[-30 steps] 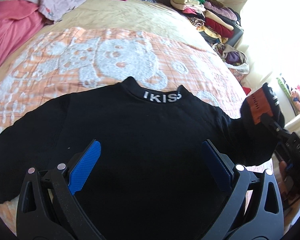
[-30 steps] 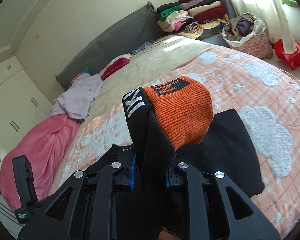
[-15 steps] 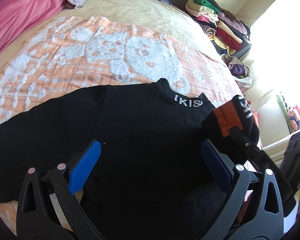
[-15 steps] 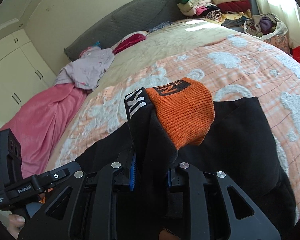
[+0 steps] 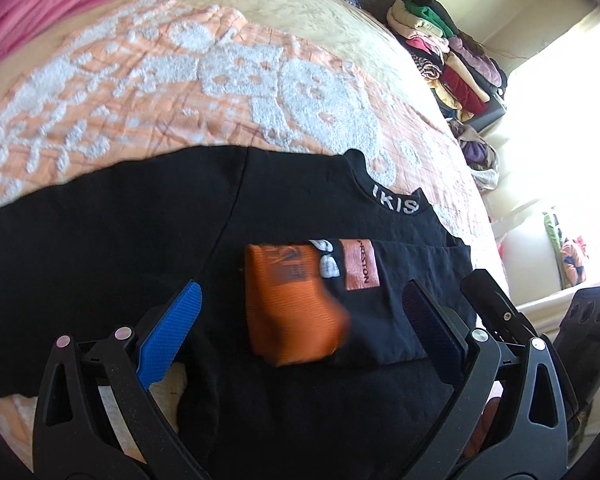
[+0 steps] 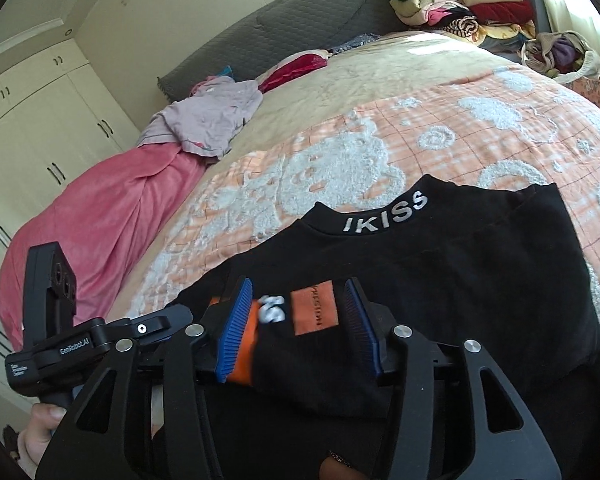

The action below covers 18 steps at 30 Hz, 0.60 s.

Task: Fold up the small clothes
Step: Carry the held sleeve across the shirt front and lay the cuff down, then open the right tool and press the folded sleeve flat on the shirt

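Note:
A black sweater [image 5: 100, 260] with a white-lettered collar [image 5: 396, 202] lies spread on the orange-and-white bedspread [image 5: 180, 92]. One sleeve is folded across the chest, ending in an orange cuff [image 5: 292, 312] beside an orange patch [image 5: 358, 264]. My left gripper [image 5: 300, 290] hovers open above that cuff with nothing gripped. In the right wrist view the sweater [image 6: 480, 280] fills the foreground. My right gripper [image 6: 297, 284] has its jaws opening. The sleeve, with its patch [image 6: 314, 306] and cuff [image 6: 252, 320], lies loose between them.
A pink blanket [image 6: 100, 220] and a lilac garment [image 6: 208, 120] lie at the bed's far left. Folded clothes are stacked [image 6: 460, 4] beyond the far right corner, beside a bag of clothes [image 6: 560, 56]. A hand [image 6: 40, 440] holds the left gripper's handle [image 6: 80, 348]. Wardrobe doors [image 6: 40, 120] stand at the left.
The right gripper carried the sleeve across over the sweater's chest, then its jaws parted and the cuff dropped onto the sweater. The left gripper shifted sideways and lower over the sweater.

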Each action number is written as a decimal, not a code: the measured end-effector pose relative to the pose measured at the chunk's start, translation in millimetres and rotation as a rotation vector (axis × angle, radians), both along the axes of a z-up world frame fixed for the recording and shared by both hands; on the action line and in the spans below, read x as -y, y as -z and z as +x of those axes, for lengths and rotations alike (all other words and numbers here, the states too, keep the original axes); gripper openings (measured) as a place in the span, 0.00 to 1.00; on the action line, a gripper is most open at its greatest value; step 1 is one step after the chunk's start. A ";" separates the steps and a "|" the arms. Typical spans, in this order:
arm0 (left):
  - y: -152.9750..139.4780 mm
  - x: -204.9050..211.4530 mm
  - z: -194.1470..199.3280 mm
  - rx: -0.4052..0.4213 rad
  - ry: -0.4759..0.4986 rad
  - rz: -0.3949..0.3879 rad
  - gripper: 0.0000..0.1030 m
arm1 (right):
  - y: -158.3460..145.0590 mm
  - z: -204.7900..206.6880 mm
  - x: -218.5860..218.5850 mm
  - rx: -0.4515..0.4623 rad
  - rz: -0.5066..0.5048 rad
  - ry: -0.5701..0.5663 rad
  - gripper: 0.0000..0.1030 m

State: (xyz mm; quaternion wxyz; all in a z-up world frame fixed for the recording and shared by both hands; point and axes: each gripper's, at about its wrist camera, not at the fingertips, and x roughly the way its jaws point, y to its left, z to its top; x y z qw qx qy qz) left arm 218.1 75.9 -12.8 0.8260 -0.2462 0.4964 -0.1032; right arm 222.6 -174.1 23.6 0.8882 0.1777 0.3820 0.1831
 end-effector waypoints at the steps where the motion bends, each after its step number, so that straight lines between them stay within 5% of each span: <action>1: 3.4 0.5 0.0 -0.007 0.006 -0.025 0.92 | 0.4 -1.1 4.0 -0.003 -0.002 0.008 0.50; 8: 22.9 6.9 -3.7 -0.039 0.011 -0.056 0.84 | 9.6 -9.4 34.1 -0.032 -0.017 0.061 0.58; 14: 32.6 23.9 -3.1 -0.044 0.031 -0.030 0.55 | 16.5 -22.2 69.0 -0.046 -0.025 0.135 0.58; 18: 32.1 32.8 -4.6 -0.003 0.040 0.024 0.07 | 19.9 -31.0 91.8 -0.057 -0.015 0.180 0.58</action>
